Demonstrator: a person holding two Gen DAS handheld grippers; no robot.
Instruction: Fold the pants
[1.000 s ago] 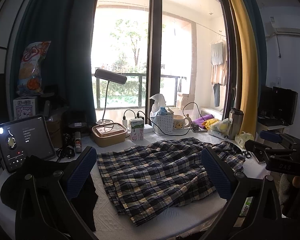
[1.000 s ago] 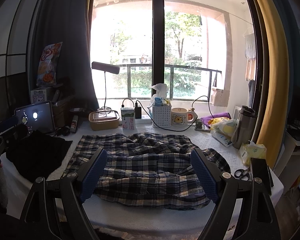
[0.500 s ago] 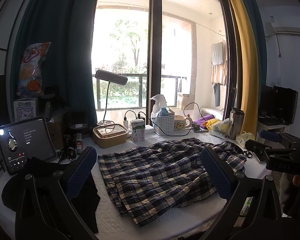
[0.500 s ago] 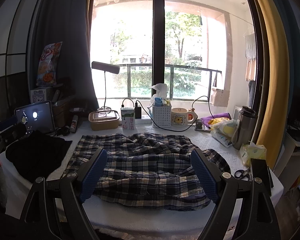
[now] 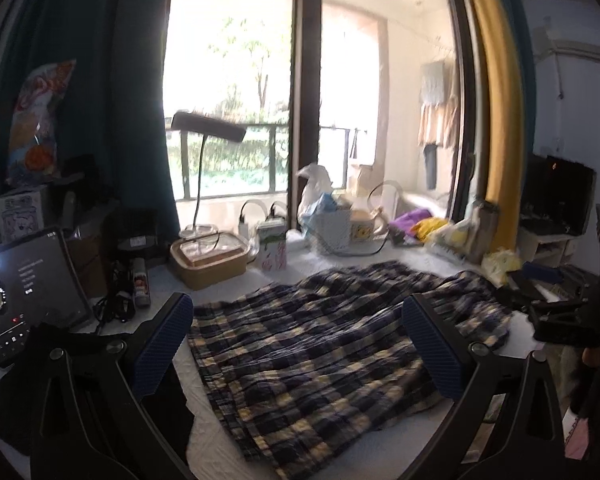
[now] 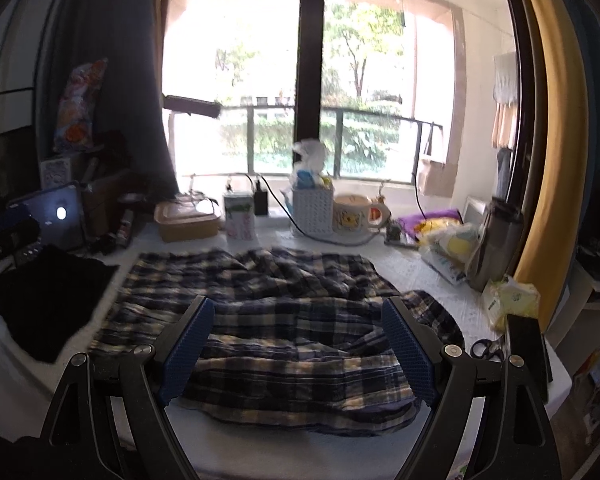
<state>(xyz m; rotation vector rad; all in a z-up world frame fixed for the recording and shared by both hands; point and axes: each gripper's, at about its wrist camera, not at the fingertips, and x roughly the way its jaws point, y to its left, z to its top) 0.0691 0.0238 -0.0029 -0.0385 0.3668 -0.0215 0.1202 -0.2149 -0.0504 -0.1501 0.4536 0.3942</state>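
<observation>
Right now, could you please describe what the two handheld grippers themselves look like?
Both look alike. The left gripper and right gripper each have two black, angular plastic fingers with round silver screws at the joints. The inner faces carry dark blue, finely ribbed pads. No cables or readable markings show on either. Bare fingertips appear on the right gripper's handle; no sleeve is clear.

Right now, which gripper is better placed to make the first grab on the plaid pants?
Right gripper, probably: open and squarely over the plaid pants at their near edge. The left gripper, also open, comes in obliquely from their end.
</observation>
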